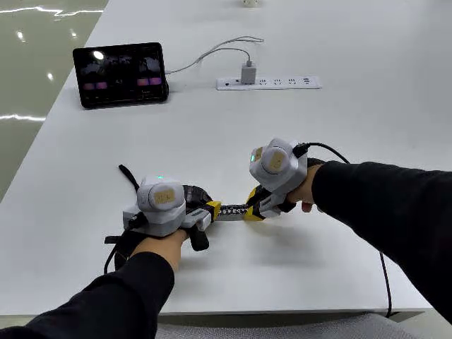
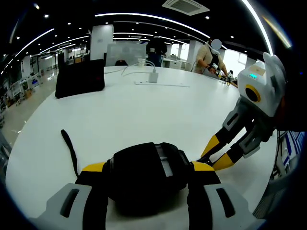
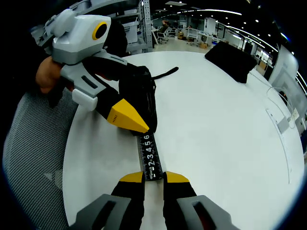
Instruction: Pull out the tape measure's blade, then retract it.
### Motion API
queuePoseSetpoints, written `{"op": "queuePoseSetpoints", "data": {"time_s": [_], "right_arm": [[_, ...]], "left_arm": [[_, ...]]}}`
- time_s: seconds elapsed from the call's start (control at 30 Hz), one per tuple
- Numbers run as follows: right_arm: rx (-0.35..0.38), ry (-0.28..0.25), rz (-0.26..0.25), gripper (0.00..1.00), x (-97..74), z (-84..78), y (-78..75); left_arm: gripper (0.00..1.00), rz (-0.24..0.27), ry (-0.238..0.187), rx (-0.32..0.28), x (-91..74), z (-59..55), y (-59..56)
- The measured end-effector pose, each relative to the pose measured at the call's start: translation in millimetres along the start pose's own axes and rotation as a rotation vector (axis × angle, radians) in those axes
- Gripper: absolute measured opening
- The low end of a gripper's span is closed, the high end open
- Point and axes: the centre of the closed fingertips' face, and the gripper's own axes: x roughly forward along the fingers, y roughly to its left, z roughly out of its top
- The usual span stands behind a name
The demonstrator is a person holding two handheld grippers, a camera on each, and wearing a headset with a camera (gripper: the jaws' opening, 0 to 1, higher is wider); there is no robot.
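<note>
- Left hand-held gripper (image 1: 210, 212): jaws clamped on the black tape measure (image 2: 144, 177), resting on the white bench (image 1: 282, 120).
- Right hand-held gripper (image 3: 153, 178): jaws pinching the tip of the short extended blade (image 3: 148, 155).

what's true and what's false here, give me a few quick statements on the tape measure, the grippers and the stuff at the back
1. The left gripper holds the case. True.
2. The blade is fully inside the case. False: a short length is out, running from the case to the right gripper.
3. The right gripper's fingers are shut on the blade's end. True.
4. In the head view the tablet lies right of the power strip. False: it lies to the strip's left.
5. A charger is plugged into the power strip. True.
</note>
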Motion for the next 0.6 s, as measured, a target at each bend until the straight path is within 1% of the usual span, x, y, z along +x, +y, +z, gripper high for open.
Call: {"op": "queuePoseSetpoints", "data": {"time_s": [0.33,0.6], "right_arm": [[-0.002,-0.010,-0.001,0.11,4.0,7.1,1.3],[-0.005,-0.027,-0.012,0.11,6.1,11.2,2.3]], "left_arm": [[0.62,-0.002,0.000,-0.001,-0.5,0.3,-0.2],[0.62,-0.002,0.000,-0.001,-0.6,0.5,-0.4]]}}
